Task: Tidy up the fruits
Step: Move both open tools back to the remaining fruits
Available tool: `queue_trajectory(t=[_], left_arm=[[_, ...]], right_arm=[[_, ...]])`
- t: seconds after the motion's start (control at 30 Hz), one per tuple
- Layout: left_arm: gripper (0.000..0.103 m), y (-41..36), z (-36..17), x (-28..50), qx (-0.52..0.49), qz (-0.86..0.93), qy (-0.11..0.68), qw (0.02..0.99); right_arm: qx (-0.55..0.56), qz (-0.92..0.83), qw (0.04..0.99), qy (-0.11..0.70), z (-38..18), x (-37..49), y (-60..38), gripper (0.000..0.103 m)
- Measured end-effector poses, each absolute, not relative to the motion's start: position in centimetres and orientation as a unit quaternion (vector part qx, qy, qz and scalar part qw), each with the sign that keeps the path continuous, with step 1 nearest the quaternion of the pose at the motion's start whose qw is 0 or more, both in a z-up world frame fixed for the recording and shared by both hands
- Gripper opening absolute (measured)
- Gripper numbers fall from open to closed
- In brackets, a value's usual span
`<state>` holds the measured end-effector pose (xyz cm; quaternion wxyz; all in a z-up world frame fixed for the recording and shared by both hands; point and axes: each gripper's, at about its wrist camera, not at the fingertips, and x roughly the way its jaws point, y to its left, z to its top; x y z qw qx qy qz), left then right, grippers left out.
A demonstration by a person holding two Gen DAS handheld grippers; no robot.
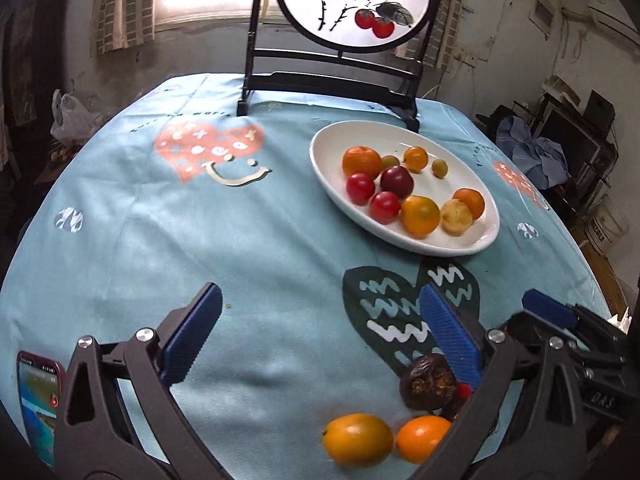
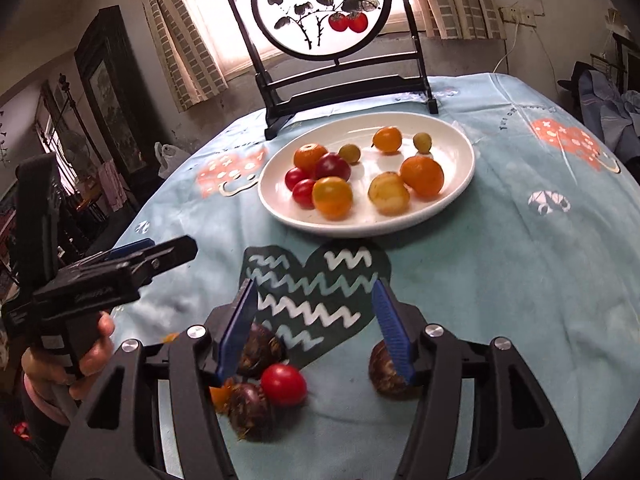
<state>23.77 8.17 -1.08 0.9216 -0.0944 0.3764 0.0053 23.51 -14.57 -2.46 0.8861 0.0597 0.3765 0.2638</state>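
A white oval plate (image 1: pixel 472 245) (image 2: pixel 460 196) holds several small fruits: oranges, red tomatoes, a dark plum, yellow-green ones. My left gripper (image 1: pixel 320 332) is open and empty above the blue cloth; a yellow-orange fruit (image 1: pixel 357 438), an orange one (image 1: pixel 422 438) and a dark brown water chestnut (image 1: pixel 426 380) lie near its right finger. My right gripper (image 2: pixel 316 320) is open and empty; a red tomato (image 2: pixel 283 384) and two brown water chestnuts (image 2: pixel 252 410) (image 2: pixel 258 350) lie near its left finger, a third (image 2: pixel 386 368) at its right finger.
A black stand with a round painted screen (image 1: pixel 352 0) (image 2: pixel 320 8) stands at the table's far edge behind the plate. A phone (image 1: pixel 38 396) is mounted at the left. The left gripper body shows in the right wrist view (image 2: pixel 100 280). Room clutter surrounds the table.
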Motion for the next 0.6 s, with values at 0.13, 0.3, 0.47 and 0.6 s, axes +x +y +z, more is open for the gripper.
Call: queue_trajectory(t=[0.13,0.3,0.47,0.6], left_arm=[[0.101,9.2,-1.3,23.4,-0.09,0.041,0.376,0.922],[0.101,10.2,-1.0,22.8,-0.101,0.052,0.37,0.922],[0.101,10.4,-0.6,22.3,-0.111,0.042,0.366,0.923],[0.101,9.9,-0.4,21.7,-0.095,0.039,0.357,0.928]], right_arm=[[0.058,0.305,0.867,0.389,-3.0,21.2,-13.9,0.06],[0.049,0.328,0.85,0.408,-3.9,18.1,-13.3,0.06],[0.019,0.32,0.848,0.421,-4.7,16.2,-12.5,0.058],[0.036,0.31,0.844,0.436,-5.3,16.8,-12.9,0.046]])
